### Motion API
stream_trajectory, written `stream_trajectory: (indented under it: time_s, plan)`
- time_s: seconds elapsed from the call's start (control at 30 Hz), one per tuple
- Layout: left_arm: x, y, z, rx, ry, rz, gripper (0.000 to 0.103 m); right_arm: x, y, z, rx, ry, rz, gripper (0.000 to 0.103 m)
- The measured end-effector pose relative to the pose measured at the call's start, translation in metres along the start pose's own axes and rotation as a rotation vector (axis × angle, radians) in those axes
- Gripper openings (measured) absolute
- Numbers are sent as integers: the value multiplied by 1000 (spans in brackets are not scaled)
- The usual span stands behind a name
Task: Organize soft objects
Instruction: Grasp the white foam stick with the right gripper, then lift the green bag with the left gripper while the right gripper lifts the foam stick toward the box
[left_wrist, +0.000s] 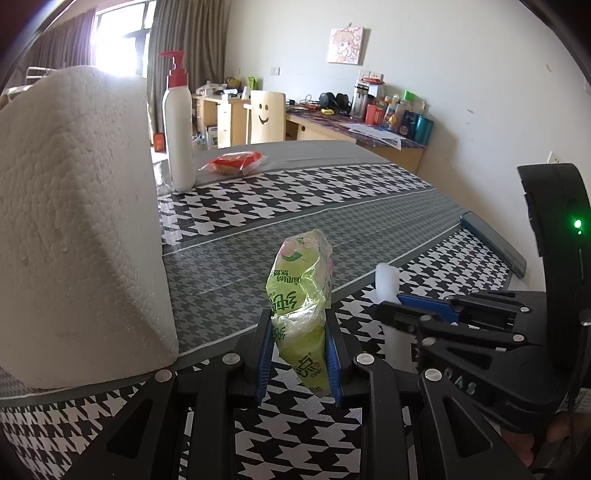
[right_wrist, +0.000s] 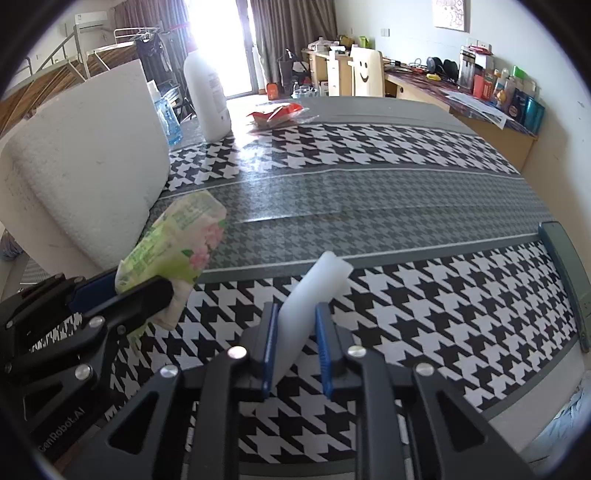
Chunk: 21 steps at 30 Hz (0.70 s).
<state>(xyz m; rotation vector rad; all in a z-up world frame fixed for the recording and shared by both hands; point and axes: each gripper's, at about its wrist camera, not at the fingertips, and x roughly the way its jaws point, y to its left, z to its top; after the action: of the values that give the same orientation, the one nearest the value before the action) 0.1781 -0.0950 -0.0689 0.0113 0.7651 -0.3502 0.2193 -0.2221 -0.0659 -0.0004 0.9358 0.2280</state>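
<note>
A green plastic tissue pack (left_wrist: 299, 273) with pink flowers stands up between the blue pads of my left gripper (left_wrist: 297, 319), which is shut on its lower half. The right wrist view shows the same pack (right_wrist: 177, 236) tilted in the left gripper (right_wrist: 147, 284), low at the left. My right gripper (right_wrist: 297, 308) is shut on a white soft cylinder (right_wrist: 317, 284) that leans up and to the right, both pads against its sides. From the left wrist view, the cylinder (left_wrist: 387, 278) sticks up out of the right gripper (left_wrist: 393, 306) just right of the pack.
A big white paper towel roll (left_wrist: 74, 221) stands close on the left. Further back are a white pump bottle (left_wrist: 179, 122) with a red top and a red snack packet (left_wrist: 234, 162). The houndstooth tablecloth (left_wrist: 332, 192) covers the table. A grey-blue bar (right_wrist: 565, 273) lies at its right edge.
</note>
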Motion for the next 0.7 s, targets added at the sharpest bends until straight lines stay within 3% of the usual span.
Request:
stream_trajectory:
  time_s: [0.07, 0.13, 0.7]
  plan:
    - [-1, 0, 0, 1, -2, 3, 27, -3, -1, 0, 3, -8, 12, 11]
    - [-2, 1, 0, -2, -6, 4, 27, -6, -5, 2, 18, -12, 39, 9]
    - [-26, -4, 4, 14, -59, 15, 27, -39, -2, 10, -15, -128, 61, 9]
